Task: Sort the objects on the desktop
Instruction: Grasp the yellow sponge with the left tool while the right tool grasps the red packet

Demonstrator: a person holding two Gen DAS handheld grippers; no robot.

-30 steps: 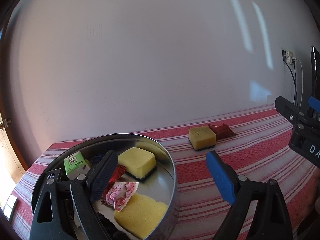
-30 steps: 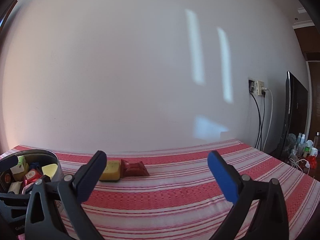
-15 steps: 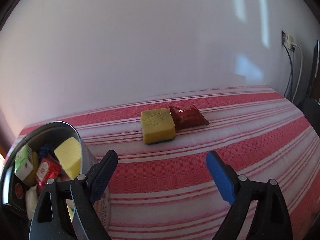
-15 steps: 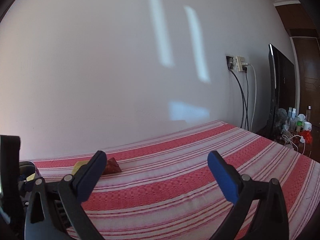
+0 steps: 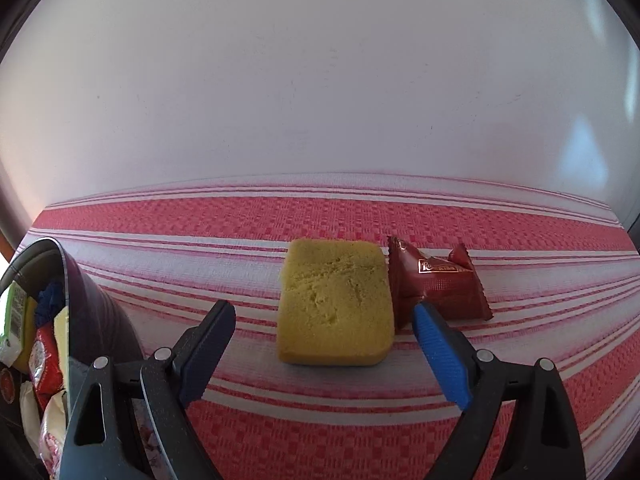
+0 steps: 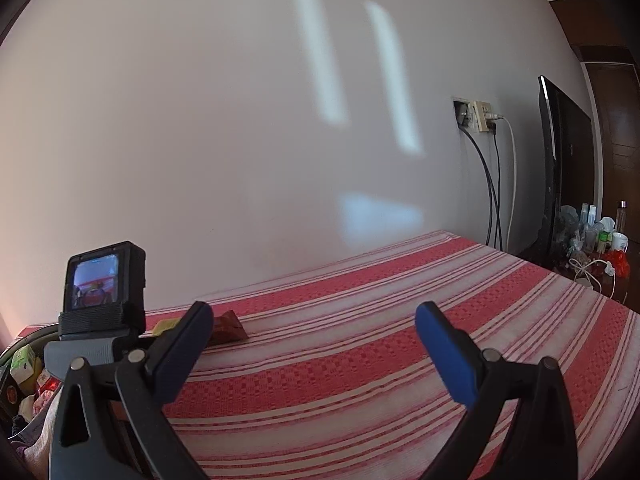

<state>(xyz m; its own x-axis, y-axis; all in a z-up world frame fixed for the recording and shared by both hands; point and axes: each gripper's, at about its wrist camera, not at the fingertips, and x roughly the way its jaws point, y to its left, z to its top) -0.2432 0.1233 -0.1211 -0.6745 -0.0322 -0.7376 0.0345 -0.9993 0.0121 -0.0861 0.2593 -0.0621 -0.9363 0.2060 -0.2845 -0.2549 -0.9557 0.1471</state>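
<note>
A yellow sponge (image 5: 335, 307) lies flat on the red-and-white striped tablecloth (image 5: 320, 436), with a dark red snack packet (image 5: 438, 286) touching its right side. My left gripper (image 5: 322, 314) hovers open just in front of the sponge, its jaws wider than the sponge and nothing between the pads. A round metal tin (image 5: 90, 300) at the left edge holds sponges, a green carton and red packets. In the right wrist view my right gripper (image 6: 312, 316) stands open and empty over bare cloth; the sponge (image 6: 167, 325) and packet (image 6: 229, 327) lie far left, partly behind its left finger.
The left gripper's camera unit (image 6: 102, 288) rises at the left of the right wrist view, above the tin (image 6: 24, 364). A white wall backs the table. Sockets with cables (image 6: 478, 118), a dark screen (image 6: 560, 168) and a cluttered side table (image 6: 596, 236) stand beyond the right end.
The left gripper swung from over the tin to the right and dipped toward the sponge, which now looks large and centred. The right gripper turned rightward earlier, then held still.
</note>
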